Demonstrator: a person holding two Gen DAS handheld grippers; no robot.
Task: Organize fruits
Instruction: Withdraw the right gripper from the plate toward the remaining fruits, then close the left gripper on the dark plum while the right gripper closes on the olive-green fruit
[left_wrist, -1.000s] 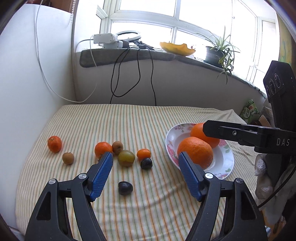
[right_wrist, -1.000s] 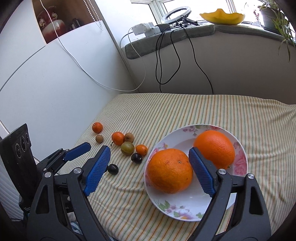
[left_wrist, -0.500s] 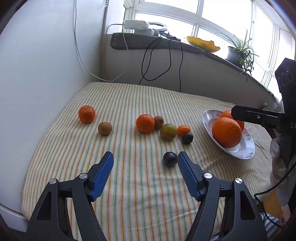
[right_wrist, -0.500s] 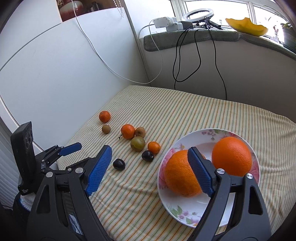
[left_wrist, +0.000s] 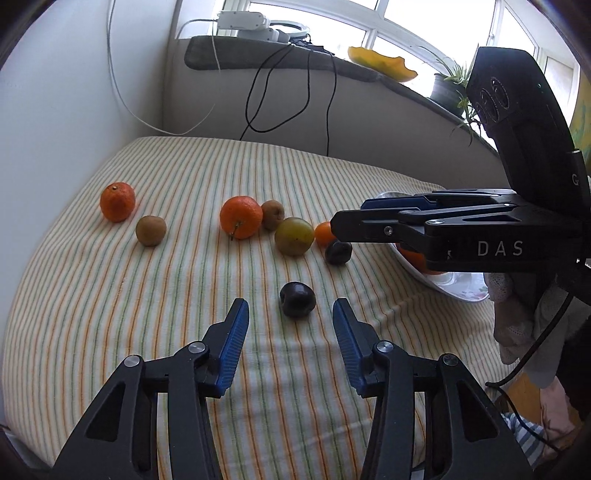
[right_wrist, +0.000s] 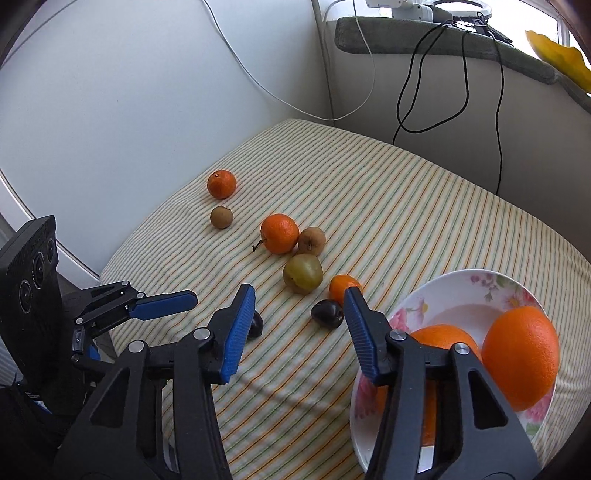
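Note:
On the striped cloth (left_wrist: 184, 288) lie loose fruits: two mandarins (left_wrist: 241, 217), brown fruits (left_wrist: 150, 230), a green plum (left_wrist: 294, 235), a small orange (left_wrist: 323, 233) and two dark plums. My left gripper (left_wrist: 290, 314) is closing around the near dark plum (left_wrist: 297, 299), which sits just ahead of its tips, untouched. My right gripper (right_wrist: 298, 295) is also closing, hovering over the far dark plum (right_wrist: 327, 313) and the small orange (right_wrist: 343, 286), gripping nothing. Two big oranges (right_wrist: 521, 358) rest in the flowered plate (right_wrist: 461, 275).
A white wall (right_wrist: 110, 110) bounds the table on the left. Behind it, a sill (left_wrist: 258, 62) carries a power strip, dangling cables, a yellow dish and a potted plant. Clothing (left_wrist: 517, 317) hangs past the table's right edge.
Both grippers' jaws have narrowed. The left one has sunk toward the near dark plum. The right one has swung left from above the plate to above the loose fruit.

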